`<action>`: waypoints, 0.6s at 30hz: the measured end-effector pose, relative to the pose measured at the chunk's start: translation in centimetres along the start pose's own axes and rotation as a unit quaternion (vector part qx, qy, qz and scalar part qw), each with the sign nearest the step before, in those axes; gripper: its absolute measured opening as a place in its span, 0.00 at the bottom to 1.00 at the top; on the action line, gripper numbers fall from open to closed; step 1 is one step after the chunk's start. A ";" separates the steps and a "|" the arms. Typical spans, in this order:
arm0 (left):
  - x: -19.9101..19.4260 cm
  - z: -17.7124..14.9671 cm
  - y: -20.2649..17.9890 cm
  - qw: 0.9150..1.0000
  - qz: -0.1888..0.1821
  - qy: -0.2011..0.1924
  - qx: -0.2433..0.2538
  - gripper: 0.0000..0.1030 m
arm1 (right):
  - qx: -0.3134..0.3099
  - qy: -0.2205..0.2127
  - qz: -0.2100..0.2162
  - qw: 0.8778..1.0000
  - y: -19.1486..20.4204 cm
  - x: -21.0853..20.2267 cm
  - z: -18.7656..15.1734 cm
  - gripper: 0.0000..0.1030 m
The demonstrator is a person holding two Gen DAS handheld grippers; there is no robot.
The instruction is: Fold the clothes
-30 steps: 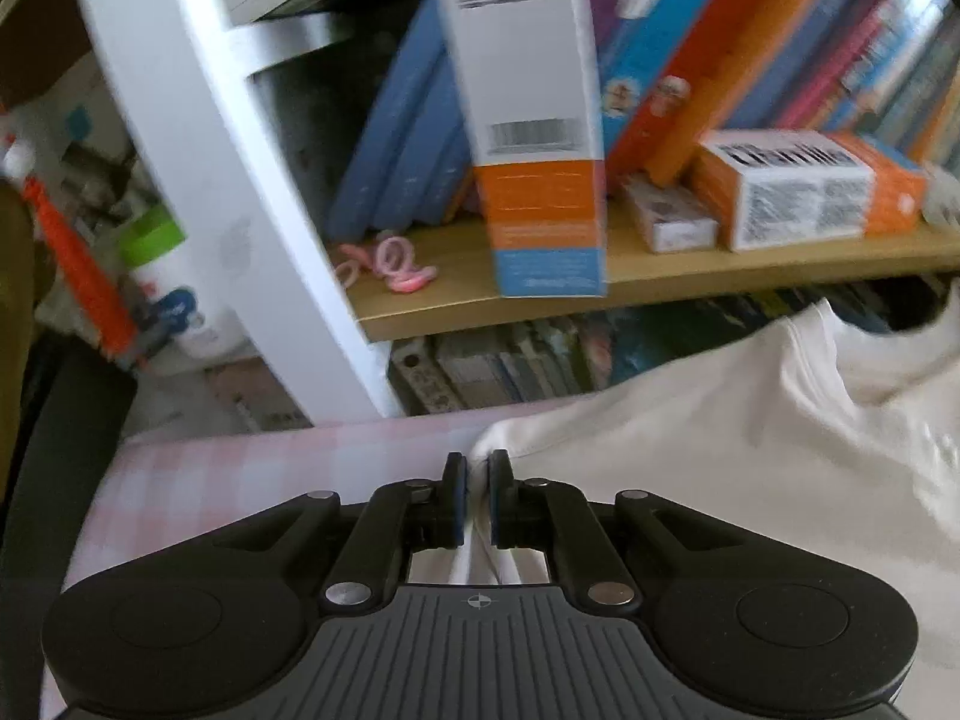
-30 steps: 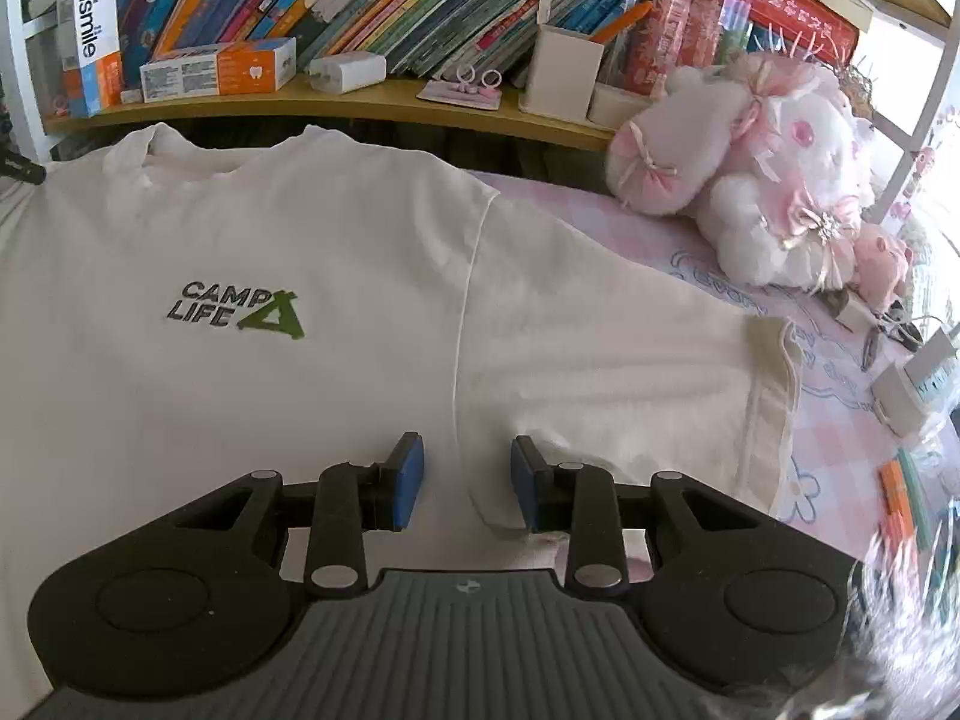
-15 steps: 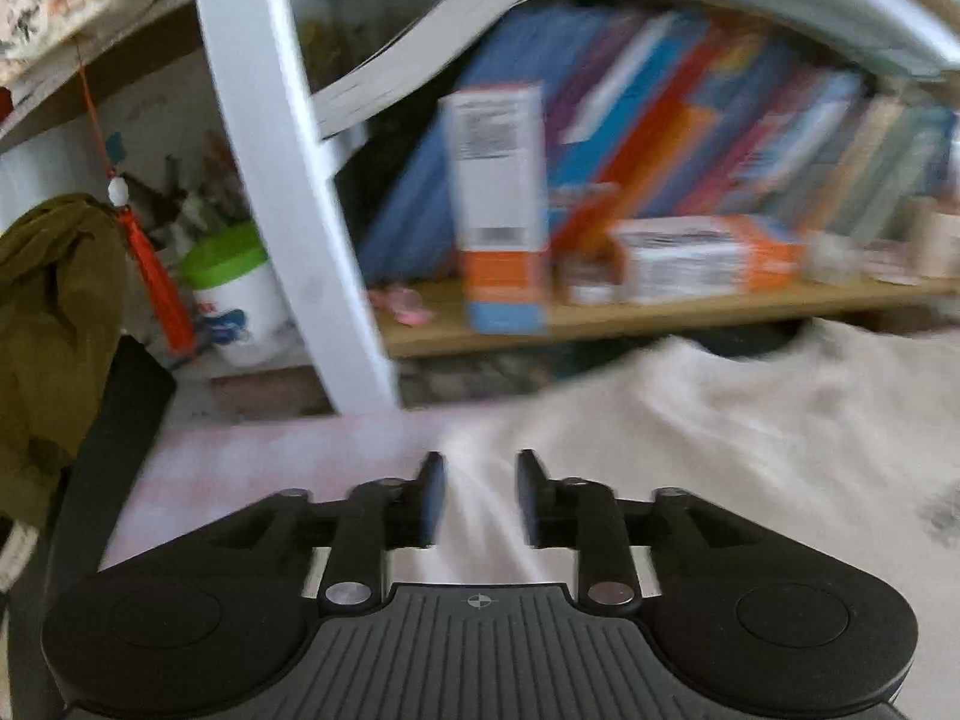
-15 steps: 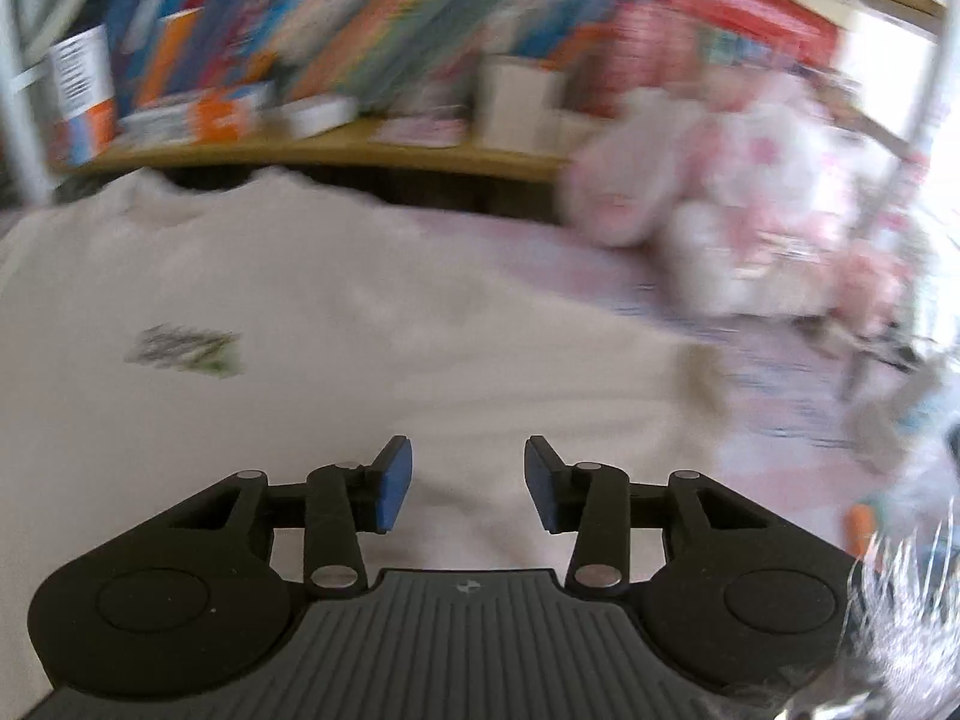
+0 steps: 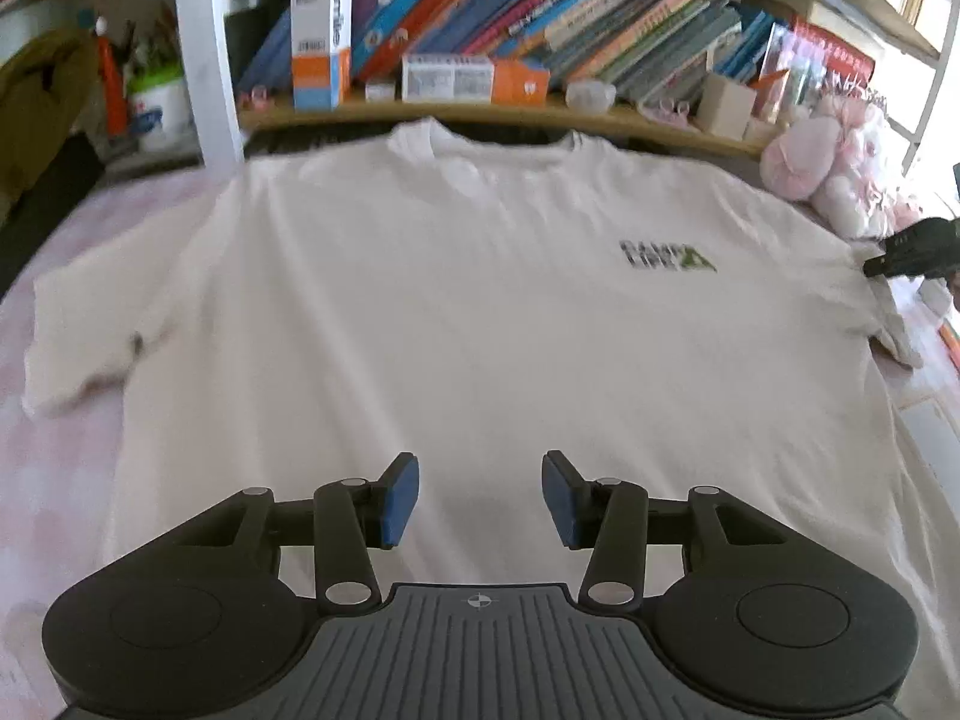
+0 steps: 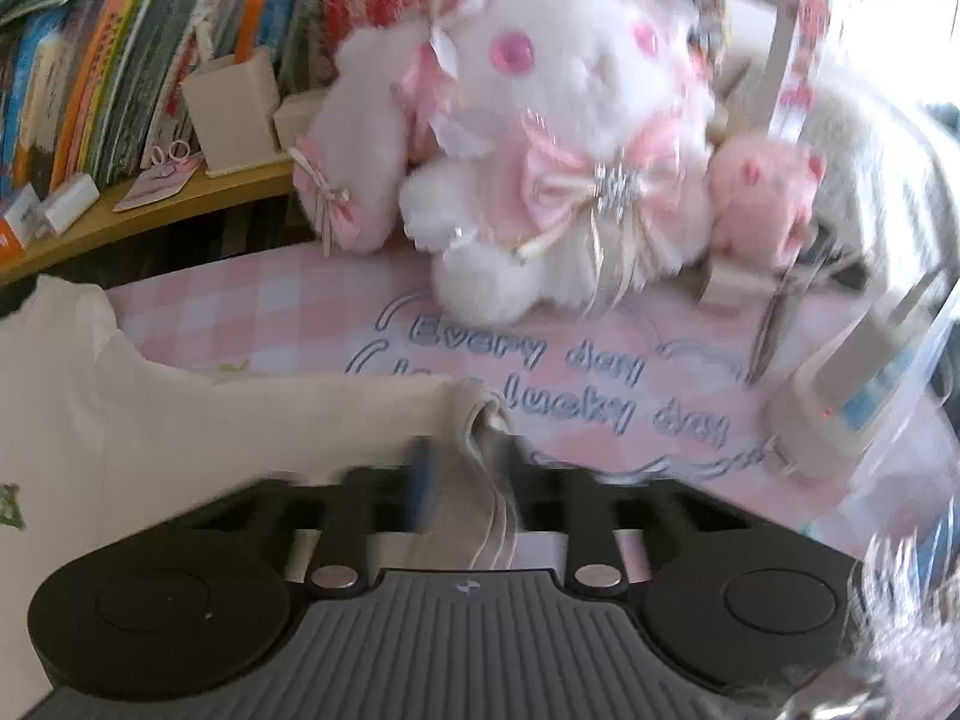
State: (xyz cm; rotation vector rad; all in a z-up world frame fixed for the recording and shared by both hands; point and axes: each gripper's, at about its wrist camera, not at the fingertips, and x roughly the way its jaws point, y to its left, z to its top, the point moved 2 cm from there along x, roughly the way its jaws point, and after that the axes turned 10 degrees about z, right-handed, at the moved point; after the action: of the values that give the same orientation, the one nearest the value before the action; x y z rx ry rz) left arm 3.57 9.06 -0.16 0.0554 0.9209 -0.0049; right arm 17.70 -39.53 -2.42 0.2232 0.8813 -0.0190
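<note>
So the white t-shirt (image 5: 456,312) is spread flat, front up, on the pink checked cloth (image 5: 54,462) covering the table, collar pointing toward the bookshelf (image 5: 540,111) at the back. There's a small dark and green logo (image 5: 666,256) on the chest; it's too blurry to read from the left camera.

Your left gripper (image 5: 478,498) is hovering over the lower middle of the shirt with its jaws opening. There's nothing between the blue pads (image 5: 399,501), just bare shirt fabric below them. The sleeve on that side (image 5: 84,348) lies out flat, a bit rumpled at the hem.

Your right gripper (image 6: 465,480) is over at the other sleeve (image 6: 480,420), and it's pinched shut on it. You can see the cream fabric bunched up and running back between the fingers, though that view is pretty smeared with motion blur. From the left camera, the tip of that right gripper shows as a dark shape at the far right edge of the shirt, where the sleeve is pulled up a little.

Right past the held sleeve, the cloth has "Every day" lettering (image 6: 528,354) printed on it, and a fluffy white and pink plush bunny (image 6: 540,138) sits just behind that, next to a smaller pink plush (image 6: 762,204). A white charger (image 6: 828,396) lies near the right edge.
</note>
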 end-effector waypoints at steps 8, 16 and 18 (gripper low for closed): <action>-0.2 -0.9 -1.0 1.000 0.022 0.012 -0.001 0.46 | -0.155 -0.112 0.206 0.960 13.2 -10.8 -2.2 0.06; -0.4 -1.2 -2.0 0.999 0.031 0.008 0.023 0.49 | -0.392 0.059 0.317 0.862 26.4 -9.1 -16.0 0.08; -0.5 -1.3 -2.0 0.999 0.030 0.006 0.024 0.50 | -0.398 0.079 0.318 0.857 27.0 -8.6 -17.8 0.15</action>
State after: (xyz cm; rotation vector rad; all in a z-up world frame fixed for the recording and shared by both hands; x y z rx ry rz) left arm 2.16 7.12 -0.64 0.1282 0.9317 0.0284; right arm 1.55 -10.26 -1.77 -0.2777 0.8744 0.9846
